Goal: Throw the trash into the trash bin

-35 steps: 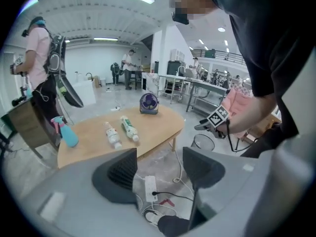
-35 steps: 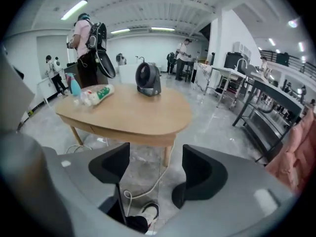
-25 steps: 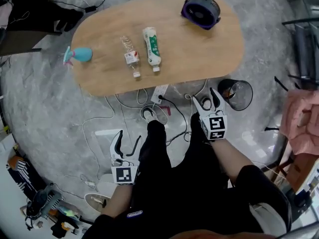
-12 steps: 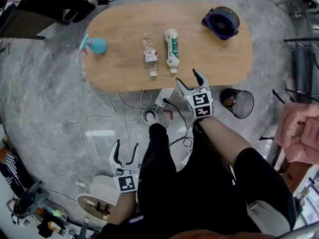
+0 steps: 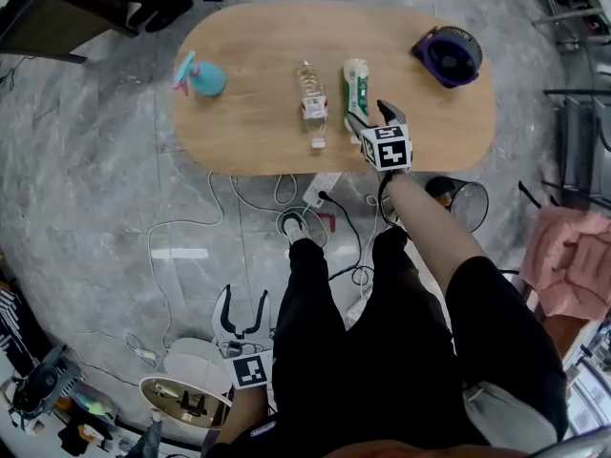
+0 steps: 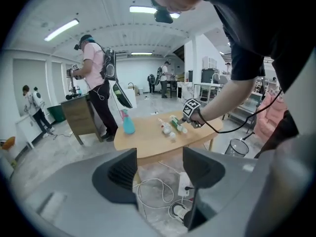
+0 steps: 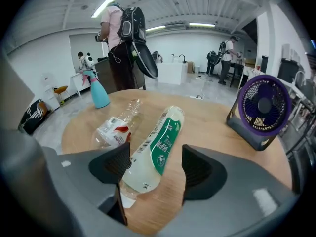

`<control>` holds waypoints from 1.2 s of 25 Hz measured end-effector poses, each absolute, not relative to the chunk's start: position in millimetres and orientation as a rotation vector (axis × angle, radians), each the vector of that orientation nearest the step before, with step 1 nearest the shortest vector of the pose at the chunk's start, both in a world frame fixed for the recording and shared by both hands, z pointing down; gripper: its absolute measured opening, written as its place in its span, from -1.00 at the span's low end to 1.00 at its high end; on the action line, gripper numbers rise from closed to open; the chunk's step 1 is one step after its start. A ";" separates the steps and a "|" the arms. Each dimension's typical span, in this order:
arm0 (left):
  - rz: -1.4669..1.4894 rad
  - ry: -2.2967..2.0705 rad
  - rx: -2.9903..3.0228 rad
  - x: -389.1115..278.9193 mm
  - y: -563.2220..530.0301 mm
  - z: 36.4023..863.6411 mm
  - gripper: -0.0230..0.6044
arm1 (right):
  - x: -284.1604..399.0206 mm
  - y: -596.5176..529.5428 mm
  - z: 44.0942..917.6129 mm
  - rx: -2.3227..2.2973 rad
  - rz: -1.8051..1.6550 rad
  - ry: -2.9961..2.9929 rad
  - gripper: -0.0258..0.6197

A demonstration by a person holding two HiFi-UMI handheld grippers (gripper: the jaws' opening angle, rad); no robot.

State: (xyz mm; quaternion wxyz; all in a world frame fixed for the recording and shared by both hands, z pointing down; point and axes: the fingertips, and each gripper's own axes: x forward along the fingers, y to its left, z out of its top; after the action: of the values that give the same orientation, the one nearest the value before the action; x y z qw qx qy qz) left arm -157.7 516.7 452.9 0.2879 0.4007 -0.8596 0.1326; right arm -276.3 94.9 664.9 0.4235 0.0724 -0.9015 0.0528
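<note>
While the left gripper (image 5: 243,309) hangs low over the floor, jaws spread on nothing, a clear bottle (image 5: 312,108) and a green-labelled bottle (image 5: 355,86) lie on the table (image 5: 248,151); the right gripper (image 5: 370,120), jaws wide, brackets the green one's near end, seemingly without touching; the trash bin (image 5: 458,201) stands just beside the table

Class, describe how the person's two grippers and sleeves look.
Both the left gripper and right gripper have two curved black fingers and a white cube with black square markers. The person wears a black short sleeve.
</note>
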 end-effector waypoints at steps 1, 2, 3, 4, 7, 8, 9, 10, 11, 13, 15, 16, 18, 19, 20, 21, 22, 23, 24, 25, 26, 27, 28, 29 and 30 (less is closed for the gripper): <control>0.348 -2.294 1.053 -159.6 521.8 454.8 0.03 | -281.0 93.8 670.3 0.187 0.144 -2.243 0.20; 0.351 -2.292 1.045 -161.3 526.2 456.0 0.03 | -285.4 92.6 674.5 0.197 0.152 -2.236 0.22; 0.355 -2.289 1.040 -162.6 530.1 457.3 0.03 | -289.3 91.7 678.6 0.207 0.155 -2.229 0.22; 0.356 -2.286 1.034 -163.8 533.9 459.2 0.03 | -292.8 91.5 683.2 0.214 0.154 -2.220 0.22; 0.352 -2.284 1.014 -167.2 544.3 464.6 0.03 | -297.3 96.4 700.3 0.210 0.155 -2.166 0.22; 0.349 -2.283 1.007 -167.7 547.0 465.8 0.03 | -296.9 98.9 706.0 0.207 0.155 -2.140 0.22; 0.346 -2.280 1.003 -168.0 548.6 466.8 0.03 | -296.4 100.7 710.5 0.205 0.151 -2.116 0.22; 0.343 -2.277 1.003 -168.4 548.6 467.7 0.03 | -296.6 101.5 713.2 0.203 0.144 -2.098 0.19; 0.339 -2.276 1.006 -169.1 547.2 468.0 0.03 | -297.2 101.3 714.0 0.201 0.138 -2.090 0.17; 0.330 -2.276 1.014 -170.7 543.0 466.9 0.03 | -298.0 99.7 711.2 0.197 0.140 -2.097 0.16; 0.332 -2.269 1.024 -170.9 541.0 465.7 0.03 | -296.8 98.8 703.1 0.195 0.141 -2.129 0.15; 0.338 -2.267 1.033 -170.6 540.4 465.7 0.03 | -296.1 99.2 697.5 0.189 0.136 -2.149 0.15; 0.349 -2.260 1.049 -169.2 538.0 466.7 0.03 | -294.2 101.2 686.4 0.171 0.127 -2.184 0.15; 0.353 -2.256 1.056 -168.1 536.0 467.1 0.03 | -292.0 102.1 681.9 0.161 0.129 -2.194 0.15; 0.359 -2.250 1.065 -166.9 533.3 467.0 0.03 | -288.9 102.8 678.3 0.154 0.136 -2.200 0.15; 0.366 -2.246 1.077 -165.9 530.0 466.4 0.03 | -285.2 103.2 675.1 0.148 0.149 -2.204 0.15; 0.374 -2.243 1.091 -165.1 525.7 465.4 0.03 | -281.4 102.9 671.8 0.146 0.165 -2.210 0.15; 0.381 -2.241 1.107 -164.1 520.6 464.2 0.03 | -277.7 102.1 667.8 0.144 0.184 -2.219 0.15; 0.386 -2.237 1.123 -162.7 514.6 463.0 0.03 | -273.9 100.9 662.6 0.143 0.204 -2.231 0.15; 0.392 -2.232 1.139 -160.7 508.1 461.9 0.03 | -270.1 99.9 656.1 0.139 0.223 -2.247 0.15; 0.400 -2.227 1.157 -158.2 501.6 461.0 0.03 | -266.1 99.5 648.7 0.131 0.238 -2.265 0.15; 0.406 -2.221 1.173 -155.6 495.4 460.2 0.03 | -261.7 99.7 640.8 0.121 0.248 -2.283 0.15; 0.409 -2.217 1.185 -153.3 489.6 459.5 0.03 | -256.8 99.8 632.9 0.110 0.257 -2.301 0.15; 0.410 -2.214 1.195 -151.3 483.8 458.7 0.03 | -251.2 99.3 625.1 0.103 0.269 -2.319 0.15; 0.414 -2.211 1.206 -148.9 477.6 457.6 0.03 | -244.7 97.5 617.7 0.101 0.287 -2.336 0.15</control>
State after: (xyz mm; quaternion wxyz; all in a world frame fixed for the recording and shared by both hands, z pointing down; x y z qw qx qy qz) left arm -148.9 477.6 457.6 0.2901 0.4522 -0.8290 0.1552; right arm -244.7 97.5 617.7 0.3829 0.0398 -0.9160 0.1127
